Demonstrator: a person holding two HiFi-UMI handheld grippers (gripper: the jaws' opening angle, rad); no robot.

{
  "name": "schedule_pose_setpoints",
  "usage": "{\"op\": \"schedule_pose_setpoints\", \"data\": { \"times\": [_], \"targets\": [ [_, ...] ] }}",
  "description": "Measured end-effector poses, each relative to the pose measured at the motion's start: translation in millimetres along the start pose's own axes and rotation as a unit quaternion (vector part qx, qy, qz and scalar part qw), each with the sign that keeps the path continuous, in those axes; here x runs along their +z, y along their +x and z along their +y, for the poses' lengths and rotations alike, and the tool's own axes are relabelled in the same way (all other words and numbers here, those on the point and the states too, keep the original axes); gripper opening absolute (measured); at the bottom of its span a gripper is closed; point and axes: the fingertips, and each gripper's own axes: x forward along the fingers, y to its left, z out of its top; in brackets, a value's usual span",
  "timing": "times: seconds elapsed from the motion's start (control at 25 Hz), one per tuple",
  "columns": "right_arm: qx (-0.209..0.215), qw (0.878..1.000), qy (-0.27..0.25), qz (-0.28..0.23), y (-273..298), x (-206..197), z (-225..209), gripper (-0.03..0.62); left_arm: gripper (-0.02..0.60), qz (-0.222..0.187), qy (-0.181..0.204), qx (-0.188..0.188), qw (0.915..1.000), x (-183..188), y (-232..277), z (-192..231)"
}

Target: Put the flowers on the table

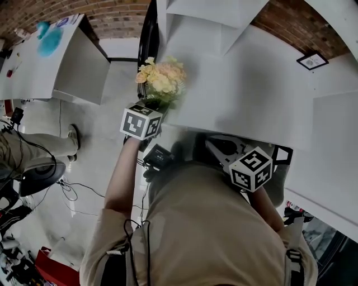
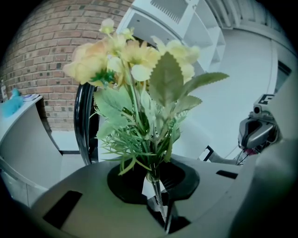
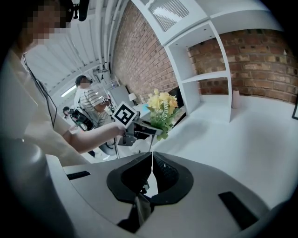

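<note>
My left gripper [image 2: 160,209] is nearly closed, pinching the flowers [image 1: 161,78] low on their stems. That keeps the bunch upright, with the blooms at the left edge of the table [image 1: 251,95]; I judge they are not yet set down. My right gripper [image 3: 150,183] has its jaws together on nothing and sits by the table's near edge, clear of the work. A side counter [image 1: 72,67] stands off left. A black curved frame [image 2: 83,125] just behind the bouquet could snag leaves. The shelf unit [image 1: 212,17] stands farther along.
</note>
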Motion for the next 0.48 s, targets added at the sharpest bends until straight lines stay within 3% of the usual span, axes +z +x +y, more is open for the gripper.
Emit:
{"op": "schedule_pose_setpoints", "data": {
  "times": [0.48],
  "targets": [
    [0.028,0.999,0.035,-0.005,7,11,-24,0.023,0.043,0.047,-0.007,0.034,0.9983,-4,28,22]
  ]
}}
